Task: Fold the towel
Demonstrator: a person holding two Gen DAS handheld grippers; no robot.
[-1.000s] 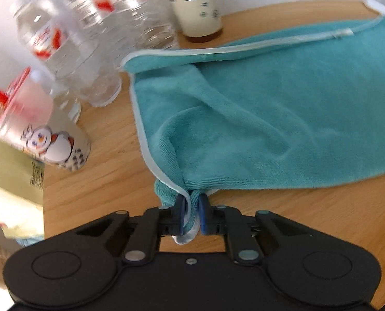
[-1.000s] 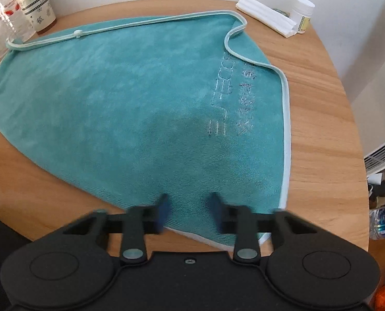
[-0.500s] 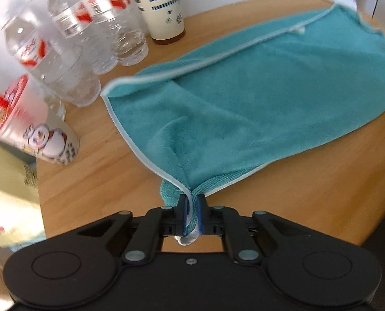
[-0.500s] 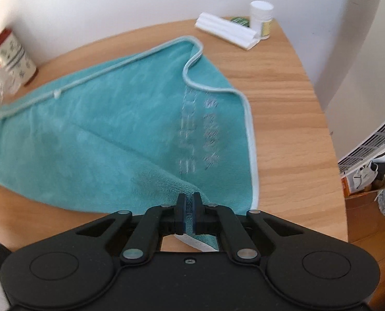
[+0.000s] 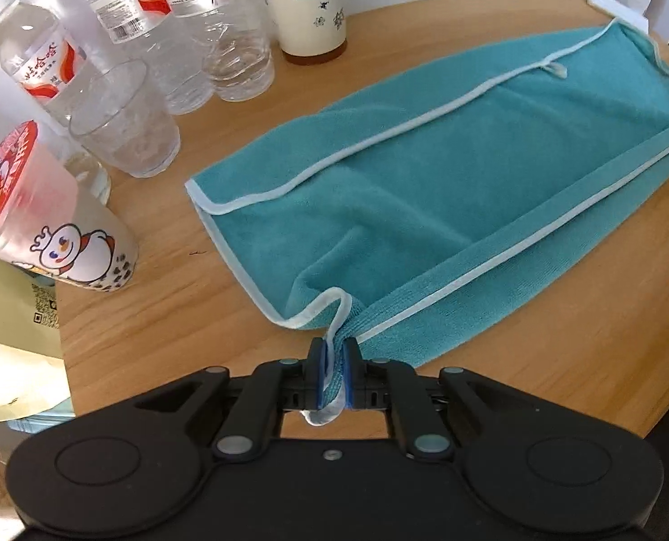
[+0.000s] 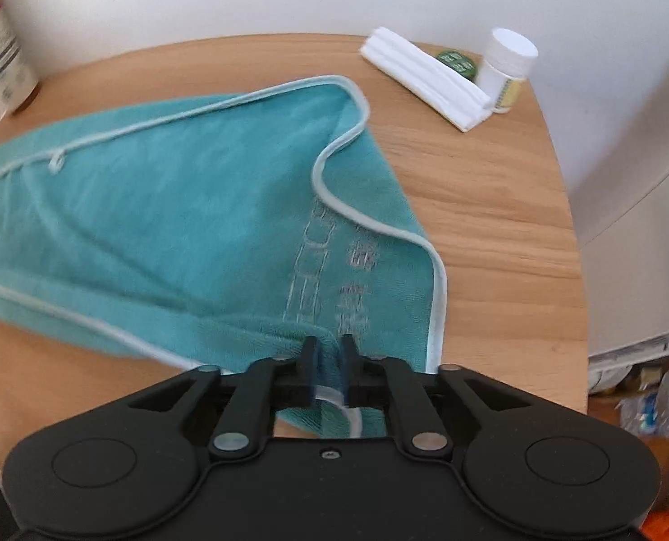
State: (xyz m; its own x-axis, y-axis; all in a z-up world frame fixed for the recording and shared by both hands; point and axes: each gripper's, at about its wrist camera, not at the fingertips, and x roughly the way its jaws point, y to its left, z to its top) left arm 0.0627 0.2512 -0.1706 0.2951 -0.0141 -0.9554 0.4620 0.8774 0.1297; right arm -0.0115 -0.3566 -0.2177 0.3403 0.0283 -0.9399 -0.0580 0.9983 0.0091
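Teal towel (image 5: pixel 447 207) on round wooden table (image 5: pixel 163 315); left gripper (image 5: pixel 333 360) and right gripper (image 6: pixel 328 360) each clamped on a corner.

Home: round wooden table (image 5: pixel 163 329), water bottles (image 5: pixel 190 22), bubble-tea cup (image 5: pixel 59 230).

Towel (image 5: pixel 447 189) lies across the middle of the round table (image 5: pixel 154 329), one near corner in each gripper: left gripper (image 5: pixel 333 372), right gripper (image 6: pixel 328 372). Water bottles (image 5: pixel 176 31), glass (image 5: pixel 127 121), paper cup (image 5: pixel 309 4) and lidded drink cup (image 5: pixel 50 230) crowd the far-left edge. Folded white cloth (image 6: pixel 424 79) and small bottle (image 6: pixel 508 70) sit at the far-right edge, clear of the towel.
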